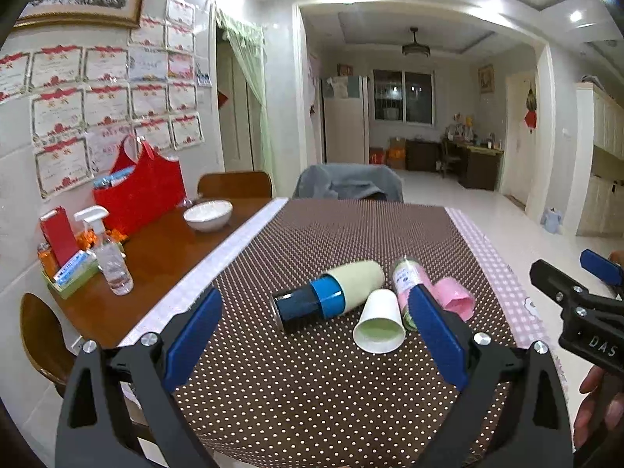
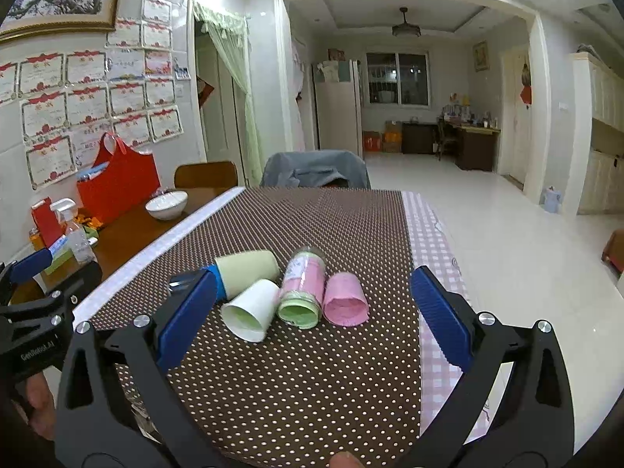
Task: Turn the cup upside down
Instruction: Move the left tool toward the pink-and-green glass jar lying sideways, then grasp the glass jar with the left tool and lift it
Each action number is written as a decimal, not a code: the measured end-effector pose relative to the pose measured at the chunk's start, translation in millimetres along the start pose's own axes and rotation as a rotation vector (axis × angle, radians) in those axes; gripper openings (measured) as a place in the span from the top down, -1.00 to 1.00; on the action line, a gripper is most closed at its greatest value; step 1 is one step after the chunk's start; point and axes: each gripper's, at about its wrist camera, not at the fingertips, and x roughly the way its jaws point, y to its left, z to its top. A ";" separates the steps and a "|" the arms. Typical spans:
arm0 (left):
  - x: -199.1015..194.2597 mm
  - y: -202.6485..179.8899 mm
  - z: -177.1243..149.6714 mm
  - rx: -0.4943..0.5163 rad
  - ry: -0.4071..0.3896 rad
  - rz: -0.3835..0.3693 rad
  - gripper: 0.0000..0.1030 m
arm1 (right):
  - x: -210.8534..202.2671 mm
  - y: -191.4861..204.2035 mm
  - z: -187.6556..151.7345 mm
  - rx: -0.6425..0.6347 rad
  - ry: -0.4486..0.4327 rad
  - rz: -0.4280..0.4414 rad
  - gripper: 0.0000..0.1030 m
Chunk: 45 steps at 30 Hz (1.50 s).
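Right wrist view: white paper cup (image 2: 249, 310) lies wedged between thermos (image 2: 243, 275) and jar (image 2: 302, 292); both tools spread apart.

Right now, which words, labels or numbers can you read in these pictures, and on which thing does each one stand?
"DAS": white letters on the right gripper, cut off at the picture edge.
"GenRobot.AI": on the left gripper, small, partly blurred.
Jar label: too blurred.
Wall certificates: too small.
Green box label: unreadable.
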 end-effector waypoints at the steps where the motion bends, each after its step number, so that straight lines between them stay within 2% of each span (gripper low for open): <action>1: 8.3 -1.2 0.3 0.000 0.016 -0.001 -0.84 | 5.6 -2.0 -1.4 -0.001 0.013 -0.002 -0.90; 12: 117.8 -36.3 10.8 0.055 0.222 -0.072 -0.84 | 94.9 -41.3 -15.6 0.047 0.194 -0.053 -0.90; 17: 162.0 -60.2 18.5 0.057 0.327 -0.134 -0.84 | 120.7 -52.6 -17.0 0.058 0.252 -0.053 -0.90; 21: 193.9 -77.4 21.7 0.055 0.405 -0.155 -0.84 | 139.0 -61.1 -13.1 0.067 0.292 -0.050 -0.90; 26: 224.9 -93.4 22.8 0.045 0.492 -0.168 -0.84 | 159.4 -73.1 -11.4 0.080 0.330 -0.046 -0.90; 34: 265.4 -118.9 24.3 0.066 0.589 -0.179 -0.84 | 185.8 -87.5 -8.2 0.101 0.375 -0.036 -0.90; 42: 309.4 -132.9 12.9 0.037 0.718 -0.220 -0.83 | 206.0 -108.0 -10.6 0.147 0.410 -0.044 -0.90; 45: 322.6 -136.1 7.2 0.020 0.754 -0.257 -0.83 | 212.3 -115.0 -11.6 0.165 0.420 -0.049 -0.90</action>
